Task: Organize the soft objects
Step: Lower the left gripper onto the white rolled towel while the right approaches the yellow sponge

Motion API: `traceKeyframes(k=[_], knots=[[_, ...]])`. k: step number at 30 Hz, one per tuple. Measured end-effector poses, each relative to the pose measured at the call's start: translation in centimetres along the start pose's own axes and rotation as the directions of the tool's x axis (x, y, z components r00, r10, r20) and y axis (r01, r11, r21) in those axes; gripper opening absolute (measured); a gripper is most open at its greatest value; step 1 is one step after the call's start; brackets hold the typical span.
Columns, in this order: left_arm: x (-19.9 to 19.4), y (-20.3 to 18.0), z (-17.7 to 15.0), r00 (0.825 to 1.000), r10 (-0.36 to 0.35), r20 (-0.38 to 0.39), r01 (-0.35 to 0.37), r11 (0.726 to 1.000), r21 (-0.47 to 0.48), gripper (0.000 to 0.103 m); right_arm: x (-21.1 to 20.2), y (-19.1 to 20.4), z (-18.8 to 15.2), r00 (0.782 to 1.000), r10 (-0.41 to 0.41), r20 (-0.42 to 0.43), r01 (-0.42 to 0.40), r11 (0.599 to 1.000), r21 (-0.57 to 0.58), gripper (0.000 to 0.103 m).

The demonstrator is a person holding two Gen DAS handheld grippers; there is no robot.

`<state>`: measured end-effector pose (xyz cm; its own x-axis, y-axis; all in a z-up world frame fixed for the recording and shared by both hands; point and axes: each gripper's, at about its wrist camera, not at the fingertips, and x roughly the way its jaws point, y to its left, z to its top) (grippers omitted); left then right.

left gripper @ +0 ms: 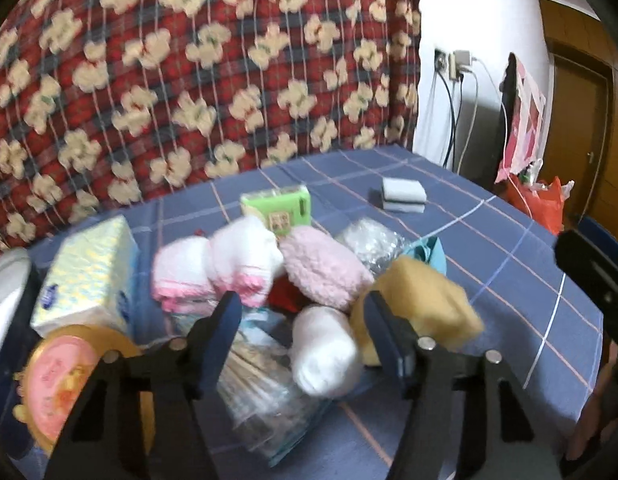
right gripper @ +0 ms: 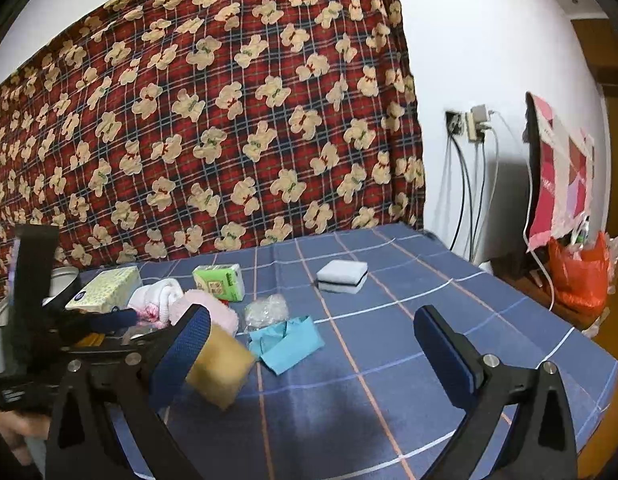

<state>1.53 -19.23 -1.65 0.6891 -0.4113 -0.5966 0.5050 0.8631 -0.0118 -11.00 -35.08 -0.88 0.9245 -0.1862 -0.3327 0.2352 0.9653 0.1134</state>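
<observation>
Between the fingers of the left gripper (left gripper: pixel 305 320) a white roll (left gripper: pixel 325 350) is seen, lying on a clear packet (left gripper: pixel 265 396); the jaws stand moderately apart and nothing is held, though the right pad is touching or nearly touching the yellow sponge (left gripper: pixel 425 304). The right gripper (right gripper: pixel 313 344) is spread wide and empty above the bare front part of the tabletop (right gripper: pixel 389 400).

The soft things are gathered in one heap near the left edge of the tabletop: white-pink socks (left gripper: pixel 229 268), a pink fluffy cloth (left gripper: pixel 329 272), the roll, the sponge, a teal cloth (right gripper: pixel 287 342) and a crinkled plastic bag (right gripper: pixel 267 310). A tissue box (left gripper: pixel 89 276) and a green tissue pack (left gripper: pixel 281 210) stand beside the heap. A grey-white sponge (right gripper: pixel 343 276) lies well apart, toward the back right corner.

It is judged that the roll is the next thing to be taken. Several risks are seen. The heap is dense, so the sponge or the packet could be caught together with the roll. The roll is soft and round, so it could be squeezed out of shape or slip away if closed on off-centre. The left view is blurred, so the aim may be poor.
</observation>
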Motion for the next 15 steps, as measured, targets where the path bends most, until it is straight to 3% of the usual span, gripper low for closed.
traceKeyframes(k=[4, 10, 13, 14, 15], knots=[[0.8, 0.4, 0.0, 0.999, -0.04, -0.036, 0.038, 0.997, -0.061, 0.061, 0.6, -0.3, 0.0, 0.999, 0.044, -0.027, -0.043, 0.999, 0.013, 0.103], [1.3, 0.2, -0.4, 0.997, -0.033, -0.075, 0.03, 0.999, -0.038, 0.06, 2.7, 0.0, -0.3, 0.981, 0.143, -0.133, -0.137, 0.989, 0.049, 0.103], [1.2, 1.0, -0.9, 0.991, -0.089, -0.101, 0.084, 0.995, -0.055, 0.039, 3.6, -0.1, -0.8, 0.967, 0.174, -0.188, -0.159, 0.983, 0.092, 0.103], [1.1, 1.0, -1.1, 0.988, -0.109, -0.108, 0.103, 0.993, -0.059, 0.025, 3.8, -0.2, -0.9, 0.965, 0.175, -0.194, -0.158, 0.982, 0.102, 0.103], [1.1, 1.0, -1.2, 0.983, -0.142, -0.113, 0.136, 0.989, -0.06, 0.026, 3.8, -0.4, -1.0, 0.963, 0.182, -0.197, -0.162, 0.98, 0.115, 0.103]])
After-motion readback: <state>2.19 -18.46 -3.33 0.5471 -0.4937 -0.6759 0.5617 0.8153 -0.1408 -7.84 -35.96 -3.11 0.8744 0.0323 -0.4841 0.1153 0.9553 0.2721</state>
